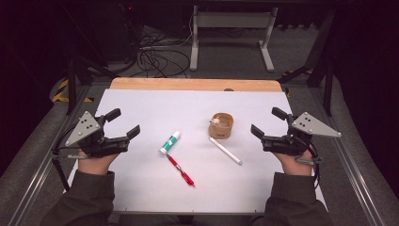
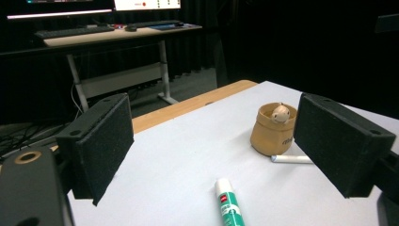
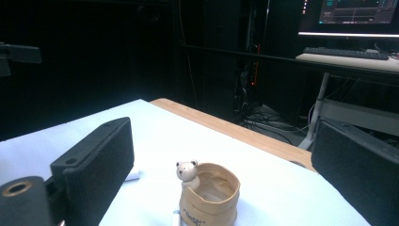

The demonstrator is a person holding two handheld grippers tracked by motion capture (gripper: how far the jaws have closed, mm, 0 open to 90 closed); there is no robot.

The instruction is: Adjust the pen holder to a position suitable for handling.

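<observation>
A small tan cup with a little bear figure on its rim stands near the middle of the white sheet; it is the same cup in the left gripper view and cup in the right gripper view. A white and green glue stick lies left of it, a red pen in front, and a white pen beside the cup. My left gripper rests at the left, open and empty. My right gripper rests at the right, open and empty.
The white sheet covers a wooden table whose far edge shows bare. Beyond it stand a desk frame and loose cables on the floor. A desk with a keyboard and monitor stands in the dark background.
</observation>
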